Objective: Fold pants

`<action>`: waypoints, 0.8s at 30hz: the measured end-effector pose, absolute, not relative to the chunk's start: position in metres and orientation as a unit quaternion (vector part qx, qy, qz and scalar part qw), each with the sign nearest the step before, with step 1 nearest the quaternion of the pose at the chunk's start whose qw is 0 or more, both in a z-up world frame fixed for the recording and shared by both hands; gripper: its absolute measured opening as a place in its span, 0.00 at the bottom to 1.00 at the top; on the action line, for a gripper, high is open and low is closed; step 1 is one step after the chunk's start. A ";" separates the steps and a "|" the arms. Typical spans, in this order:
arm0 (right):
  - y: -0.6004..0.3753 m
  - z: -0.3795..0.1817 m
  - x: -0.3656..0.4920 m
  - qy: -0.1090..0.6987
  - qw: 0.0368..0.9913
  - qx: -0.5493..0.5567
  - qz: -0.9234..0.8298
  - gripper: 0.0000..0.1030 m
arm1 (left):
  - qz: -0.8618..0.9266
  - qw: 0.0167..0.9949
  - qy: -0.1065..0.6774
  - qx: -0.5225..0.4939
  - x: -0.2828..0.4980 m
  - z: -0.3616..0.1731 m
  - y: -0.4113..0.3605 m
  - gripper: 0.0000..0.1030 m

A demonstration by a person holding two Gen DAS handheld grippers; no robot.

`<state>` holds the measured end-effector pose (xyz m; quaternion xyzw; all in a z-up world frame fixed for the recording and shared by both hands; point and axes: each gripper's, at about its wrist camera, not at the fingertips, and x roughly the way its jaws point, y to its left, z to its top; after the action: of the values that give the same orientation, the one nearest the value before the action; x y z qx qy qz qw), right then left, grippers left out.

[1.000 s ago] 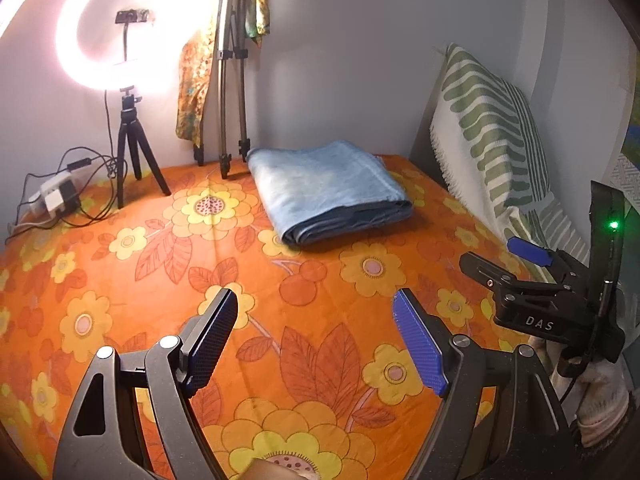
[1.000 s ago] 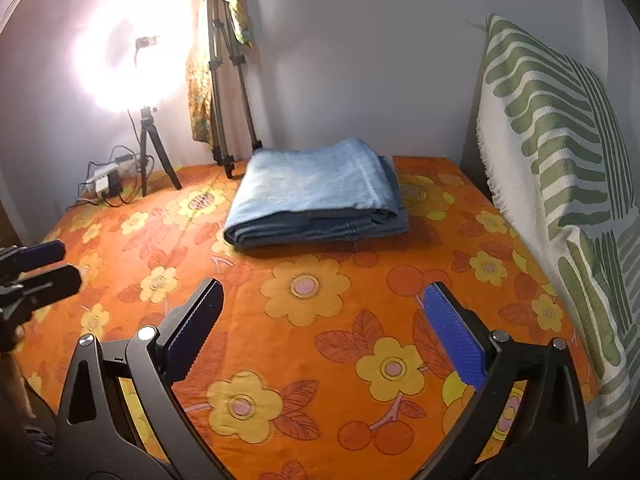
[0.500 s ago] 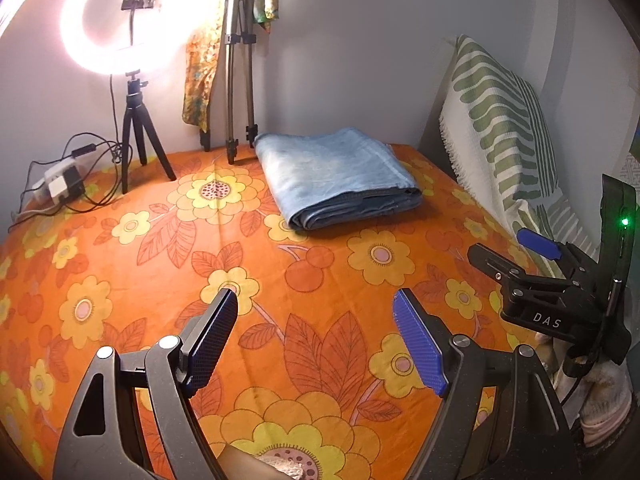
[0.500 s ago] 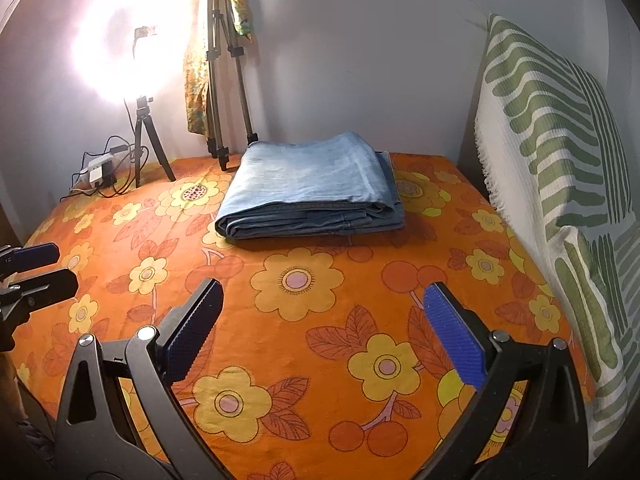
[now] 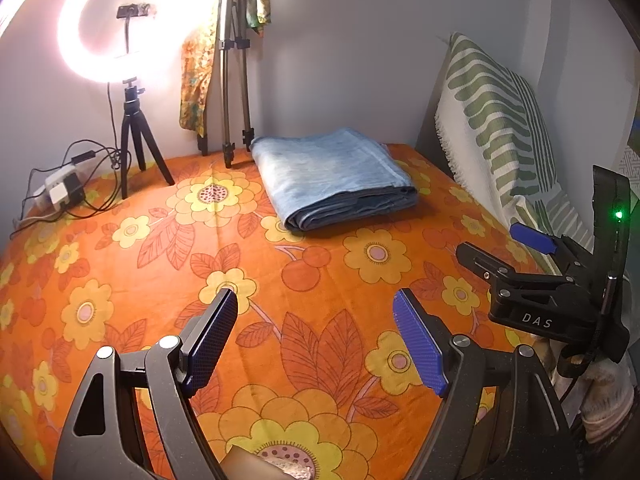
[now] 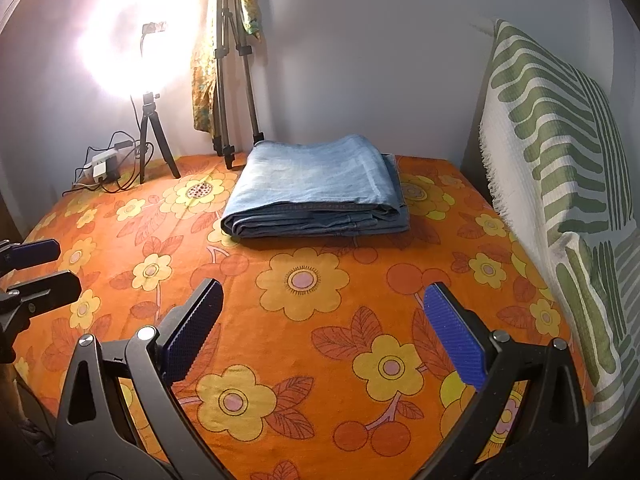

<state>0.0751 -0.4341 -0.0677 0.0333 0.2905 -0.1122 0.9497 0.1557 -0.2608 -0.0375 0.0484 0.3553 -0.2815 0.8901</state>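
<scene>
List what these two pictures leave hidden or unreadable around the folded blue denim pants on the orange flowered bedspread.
- Folded blue denim pants: inner layers, waistband and pockets are hidden by the top fold in both views.
- Bright ring light: glare washes out the mounted device, both views.
- White power adapters: too small to read, right view.
- Green-striped white pillow: cut off by the right edge.

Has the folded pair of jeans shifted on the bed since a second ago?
No. The jeans lie at the same flowers of the bedsheet, by the tripod.

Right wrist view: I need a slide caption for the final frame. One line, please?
Folded jeans lie on the floral sheet, beyond the open, empty right gripper.
</scene>
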 end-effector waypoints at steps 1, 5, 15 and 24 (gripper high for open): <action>-0.434 -0.068 0.075 0.291 0.950 0.033 -0.112 0.99 | -0.281 0.890 0.355 0.048 0.156 -0.037 -0.261 0.78; -0.434 -0.068 0.075 0.291 0.950 0.034 -0.112 0.99 | -0.281 0.890 0.355 0.049 0.155 -0.037 -0.262 0.78; -0.435 -0.068 0.076 0.291 0.950 0.033 -0.111 0.99 | -0.282 0.891 0.353 0.051 0.154 -0.036 -0.262 0.78; -0.434 -0.068 0.075 0.290 0.950 0.034 -0.113 0.99 | -0.283 0.891 0.351 0.053 0.154 -0.035 -0.261 0.78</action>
<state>0.0749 -0.4341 -0.0681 0.0343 0.2904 -0.1129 0.9496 0.1539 -0.2611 -0.0346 0.0531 0.3513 -0.2826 0.8910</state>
